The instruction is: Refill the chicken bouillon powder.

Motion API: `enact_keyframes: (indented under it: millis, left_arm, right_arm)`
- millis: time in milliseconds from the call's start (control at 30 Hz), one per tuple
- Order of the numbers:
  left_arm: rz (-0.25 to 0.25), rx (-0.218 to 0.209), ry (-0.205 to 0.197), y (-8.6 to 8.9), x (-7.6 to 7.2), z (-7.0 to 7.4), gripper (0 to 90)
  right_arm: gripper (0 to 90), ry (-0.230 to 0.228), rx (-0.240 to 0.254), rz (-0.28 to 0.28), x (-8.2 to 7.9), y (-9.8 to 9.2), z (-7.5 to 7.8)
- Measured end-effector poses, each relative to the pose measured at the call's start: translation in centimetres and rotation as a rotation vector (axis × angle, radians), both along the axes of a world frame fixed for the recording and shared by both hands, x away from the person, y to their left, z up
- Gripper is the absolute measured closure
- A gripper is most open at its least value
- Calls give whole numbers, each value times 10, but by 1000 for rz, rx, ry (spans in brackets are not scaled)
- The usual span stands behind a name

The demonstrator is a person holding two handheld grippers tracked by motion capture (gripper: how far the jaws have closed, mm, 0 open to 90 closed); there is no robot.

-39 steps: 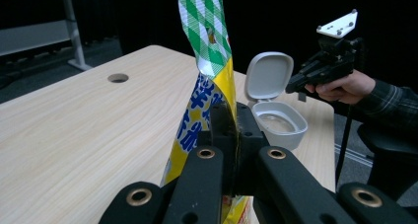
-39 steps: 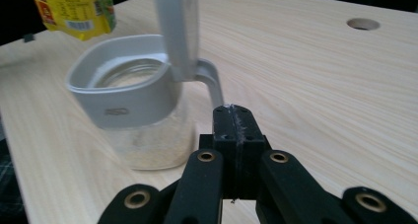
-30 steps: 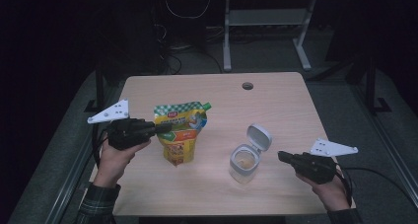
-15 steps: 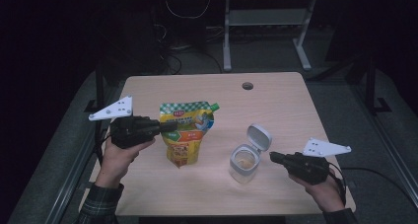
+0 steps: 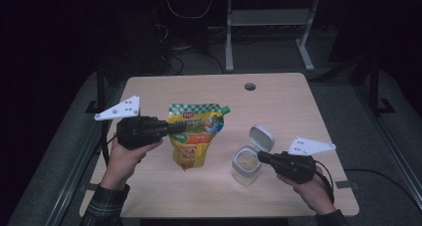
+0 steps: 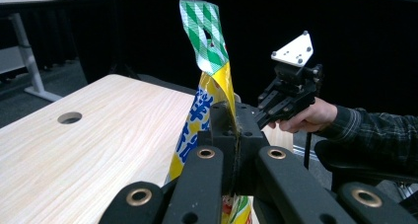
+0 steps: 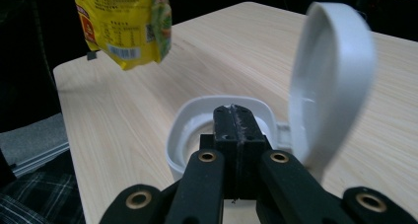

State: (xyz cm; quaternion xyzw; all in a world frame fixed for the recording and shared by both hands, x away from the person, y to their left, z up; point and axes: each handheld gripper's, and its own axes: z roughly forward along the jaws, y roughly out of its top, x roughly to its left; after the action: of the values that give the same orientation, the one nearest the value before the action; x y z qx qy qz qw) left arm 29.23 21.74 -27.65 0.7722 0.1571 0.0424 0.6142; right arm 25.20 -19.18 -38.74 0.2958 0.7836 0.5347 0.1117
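Note:
A yellow snack pouch (image 5: 195,139) with a green-checked top (image 6: 203,34) hangs upright above the wooden table (image 5: 288,106). My left gripper (image 5: 180,128) is shut on its left edge, and the film is pinched between the black jaws (image 6: 234,120). At the front right stands a small white container (image 5: 245,166) with pale contents and its hinged lid (image 7: 330,81) raised. My right gripper (image 5: 260,158) is shut, with its tips (image 7: 235,116) at the container's rim over the opening. I cannot tell if they pinch the rim. My right gripper (image 6: 291,88) also shows behind the pouch in the left gripper view.
A round cable hole (image 5: 250,86) sits near the table's far edge. A metal desk frame (image 5: 229,37) and cables stand on the dark floor beyond. Bare tabletop stretches between the pouch and the far edge.
My right gripper has slid left up to the container's rim. My left gripper has carried the pouch slightly to the right. The container has stayed in place.

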Motion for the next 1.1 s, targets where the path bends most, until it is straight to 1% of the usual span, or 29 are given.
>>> enact_keyframes:
  millis: [100, 167, 300, 433, 500, 567, 767, 833, 900, 1033, 1100]
  left_arm:
    - [-11, 3, -1, -5, -1, 2, 900]
    - [-19, -3, 0, -7, -2, 4, 900]
    - [-32, -12, 2, -11, -3, 6, 900]
    - [-48, -10, -2, -17, -3, 7, 900]
    - [-53, -11, -1, -20, -2, 7, 900]
    - [-60, -11, 2, -21, -1, 7, 900]
    - [-69, -16, 2, -26, 0, 6, 900]
    - [-73, -12, 2, -27, 1, 6, 900]
    - [-76, -18, 4, -29, 3, 6, 900]
    - [-96, -20, 2, -35, 7, 6, 900]
    - [-108, -18, 2, -38, 9, 6, 900]
  right_arm:
    - [900, -3, 1, 8, 2, 10, 1]
    - [900, -4, 2, 15, 3, 16, 1]
    - [900, -4, 4, 13, 6, 24, 1]
    - [900, 0, 5, 15, 9, 35, 0]
    - [900, -1, 4, 18, 10, 37, 0]
    - [900, 3, 6, 21, 11, 44, 0]
    - [900, 1, -1, 32, 13, 54, 0]
    - [900, -1, -2, 31, 14, 57, 0]
    - [900, 6, -3, 28, 15, 60, 0]
    - [900, -3, -10, 21, 16, 68, 0]
    - [900, 3, -17, 16, 17, 71, 0]
